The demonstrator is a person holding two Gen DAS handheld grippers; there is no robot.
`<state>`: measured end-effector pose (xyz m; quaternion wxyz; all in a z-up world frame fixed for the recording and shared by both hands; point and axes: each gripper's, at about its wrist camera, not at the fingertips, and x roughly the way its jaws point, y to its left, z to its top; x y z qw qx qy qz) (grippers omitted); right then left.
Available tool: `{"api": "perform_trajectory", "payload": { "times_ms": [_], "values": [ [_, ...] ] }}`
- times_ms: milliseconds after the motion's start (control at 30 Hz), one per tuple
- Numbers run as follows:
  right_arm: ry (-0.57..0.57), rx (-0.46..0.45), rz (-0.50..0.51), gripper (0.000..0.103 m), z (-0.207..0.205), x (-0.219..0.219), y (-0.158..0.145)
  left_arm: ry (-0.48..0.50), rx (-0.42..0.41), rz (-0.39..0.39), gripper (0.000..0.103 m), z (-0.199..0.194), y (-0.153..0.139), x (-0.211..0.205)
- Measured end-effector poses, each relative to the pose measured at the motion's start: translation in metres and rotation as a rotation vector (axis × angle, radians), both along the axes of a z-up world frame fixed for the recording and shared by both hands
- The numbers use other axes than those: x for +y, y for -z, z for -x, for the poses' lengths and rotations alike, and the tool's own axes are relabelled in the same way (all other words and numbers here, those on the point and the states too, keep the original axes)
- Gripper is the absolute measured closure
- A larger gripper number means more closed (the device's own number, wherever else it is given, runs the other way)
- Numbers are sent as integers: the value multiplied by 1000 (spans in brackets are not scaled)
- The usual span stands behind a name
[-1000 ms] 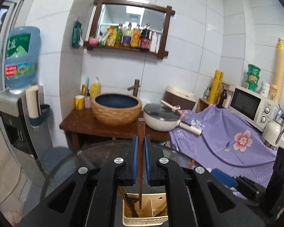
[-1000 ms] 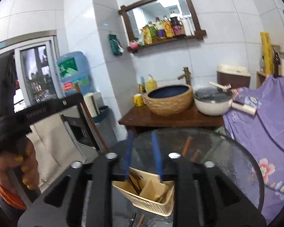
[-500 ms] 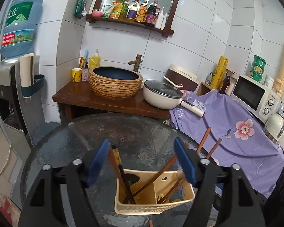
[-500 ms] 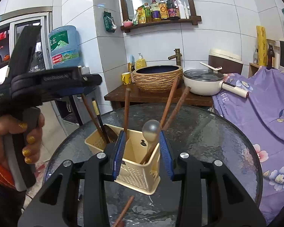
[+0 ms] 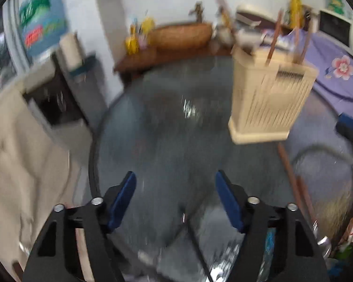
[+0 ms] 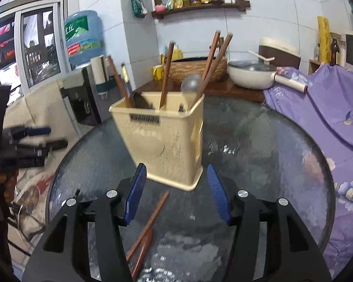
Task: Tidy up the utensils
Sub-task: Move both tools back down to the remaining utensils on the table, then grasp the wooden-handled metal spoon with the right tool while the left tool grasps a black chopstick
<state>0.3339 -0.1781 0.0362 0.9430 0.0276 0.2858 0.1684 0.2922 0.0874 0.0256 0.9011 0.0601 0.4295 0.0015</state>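
Observation:
A cream plastic utensil holder (image 6: 167, 138) stands on the round glass table (image 6: 258, 155). It holds several brown wooden chopsticks (image 6: 211, 58), a metal ladle (image 6: 191, 82) and a dark spoon. My right gripper (image 6: 175, 192) is open and empty, low over the table just in front of the holder. Two wooden utensils (image 6: 146, 230) lie on the glass between its fingers. In the blurred left wrist view my left gripper (image 5: 175, 199) is open and empty over the glass, left of the holder (image 5: 270, 101). Wooden sticks (image 5: 294, 181) lie at its right.
A purple flowered cloth (image 6: 324, 108) covers the counter at the right. A wooden stand with a woven basin (image 6: 200, 67) and a white pot (image 6: 250, 75) is behind the table. A water dispenser (image 6: 82, 40) stands at the left. The left gripper (image 6: 28, 145) shows at the left edge.
My left gripper opened and let the chopstick go into the holder, then swung down and left. My right gripper dropped low in front of the holder and opened wider.

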Motion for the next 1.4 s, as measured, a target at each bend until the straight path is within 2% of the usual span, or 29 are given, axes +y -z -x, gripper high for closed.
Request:
{"api": "perform_trajectory", "payload": {
  "times_ms": [33,133,333,400,533,600,733,1033,1267,1333,1400],
  "values": [
    [-4,20,-7,48,2,2,7,-19,29,10,49,3,12,6],
    [-9,77,-37,48,2,6,22,-61,95,75,54,12,43,18],
    [-11,113,-51,48,11,11,33,-68,128,69,68,14,64,9],
    [-8,112,-53,48,14,8,33,-69,111,65,71,17,68,10],
    [7,123,-55,48,19,5,35,-61,111,77,90,18,69,5],
    [10,136,-62,48,19,4,38,-54,109,58,94,19,68,-2],
    [7,152,-74,48,21,4,41,-41,105,53,96,20,66,-14],
    [8,157,-40,48,20,3,44,-2,93,114,96,15,62,-33],
    [-20,245,61,48,9,23,63,33,57,151,96,14,50,-52],
    [-33,273,100,54,8,33,69,38,52,157,96,14,48,-55],
    [-53,301,125,55,9,41,74,48,49,163,96,13,46,-60]
  ]
}}
